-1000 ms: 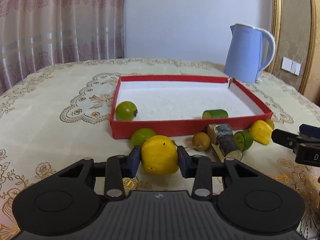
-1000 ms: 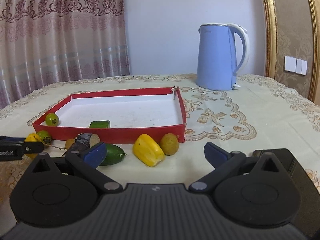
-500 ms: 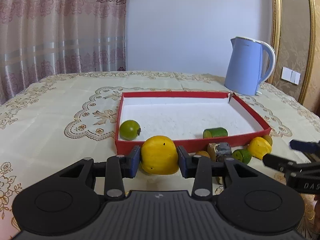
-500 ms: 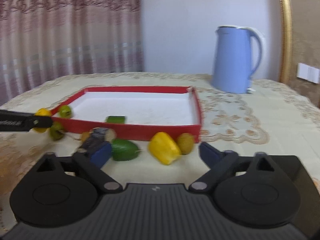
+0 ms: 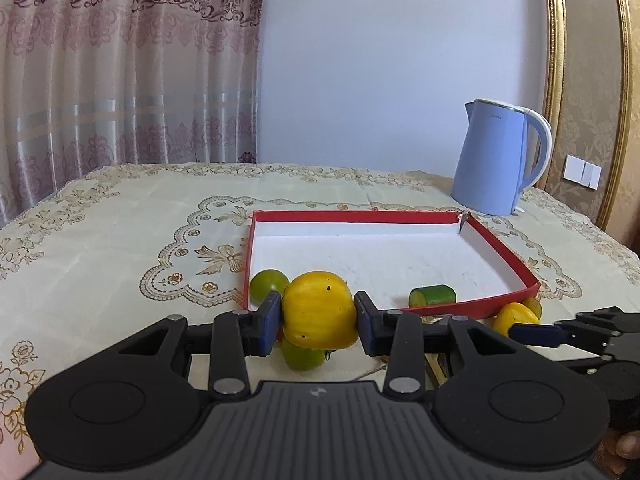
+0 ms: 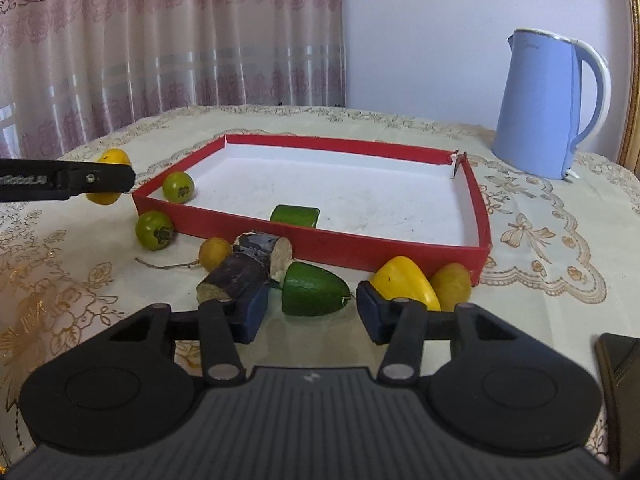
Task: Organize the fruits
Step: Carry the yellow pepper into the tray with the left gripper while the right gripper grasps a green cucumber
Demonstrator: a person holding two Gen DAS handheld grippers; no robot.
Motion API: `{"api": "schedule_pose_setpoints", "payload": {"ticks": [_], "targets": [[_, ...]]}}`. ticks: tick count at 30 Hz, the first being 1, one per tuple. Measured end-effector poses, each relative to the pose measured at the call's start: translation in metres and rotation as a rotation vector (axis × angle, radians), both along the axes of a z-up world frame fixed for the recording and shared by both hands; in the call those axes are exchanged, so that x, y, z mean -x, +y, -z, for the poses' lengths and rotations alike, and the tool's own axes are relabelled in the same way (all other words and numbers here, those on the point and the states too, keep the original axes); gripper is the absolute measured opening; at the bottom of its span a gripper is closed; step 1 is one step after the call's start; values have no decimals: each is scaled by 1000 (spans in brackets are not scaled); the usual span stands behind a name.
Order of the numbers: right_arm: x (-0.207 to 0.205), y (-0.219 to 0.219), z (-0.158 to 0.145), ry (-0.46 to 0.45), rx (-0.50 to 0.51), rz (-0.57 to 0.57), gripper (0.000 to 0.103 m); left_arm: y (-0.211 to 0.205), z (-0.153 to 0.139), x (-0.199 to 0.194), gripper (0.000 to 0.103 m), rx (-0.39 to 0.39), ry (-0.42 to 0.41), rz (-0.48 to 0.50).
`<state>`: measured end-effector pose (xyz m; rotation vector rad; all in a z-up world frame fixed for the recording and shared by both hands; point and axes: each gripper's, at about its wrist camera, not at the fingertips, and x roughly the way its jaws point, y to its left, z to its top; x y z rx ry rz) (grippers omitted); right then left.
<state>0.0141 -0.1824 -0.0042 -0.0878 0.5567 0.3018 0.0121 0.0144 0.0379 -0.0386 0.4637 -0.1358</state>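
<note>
Now your left gripper (image 5: pixel 318 320) clamps the round yellow fruit (image 5: pixel 318 310); your right gripper (image 6: pixel 311 307), jaws just narrowing, brackets the green wedge-shaped fruit piece (image 6: pixel 312 289) untouched.

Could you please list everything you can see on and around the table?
tray: one, red with white floor, table centre
round green fruits: two, one in the tray, one outside its corner
green cut piece: one, in the tray
small tan fruits: two, before the tray, second one
dark stalk pieces: apparently two, before the tray
yellow wedge: one, before the tray
green half: one, between the right claw's fingers
kettle: one, blue, behind the tray
left claw: shut on yellow fruit
right claw: just been closing, pads not touching the green half
</note>
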Motion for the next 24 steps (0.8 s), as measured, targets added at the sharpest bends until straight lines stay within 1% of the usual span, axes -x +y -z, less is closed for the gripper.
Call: {"api": "schedule_pose_setpoints", "payload": {"ticks": [2, 3, 5, 11, 15, 16, 17, 19, 23, 24], "targets": [[-4, 0, 1, 8, 6, 0, 48, -1, 1, 0, 39, 0, 4, 10], [-6, 1, 2, 15, 7, 3, 44, -1, 2, 0, 39, -1, 4, 10], [-10, 0, 4, 32, 6, 6, 39, -2, 2, 0, 39, -4, 4, 12], [-9, 0, 7, 30, 4, 21, 38, -3, 3, -1, 39, -9, 5, 10], [-1, -5, 4, 14, -21, 36, 37, -3, 4, -3, 39, -6, 11, 12], [1, -7, 4, 9, -24, 40, 35, -4, 3, -3, 39, -6, 13, 14], [3, -9, 3, 6, -30, 44, 23, -4, 3, -4, 39, -7, 15, 16], [6, -12, 1, 5, -46, 47, 19, -7, 3, -5, 39, -12, 17, 17], [6, -13, 1, 16, -27, 41, 20, -13, 2, -5, 39, -26, 19, 24], [5, -13, 2, 18, -27, 44, 30, -14, 2, -5, 39, -29, 16, 25]]}}
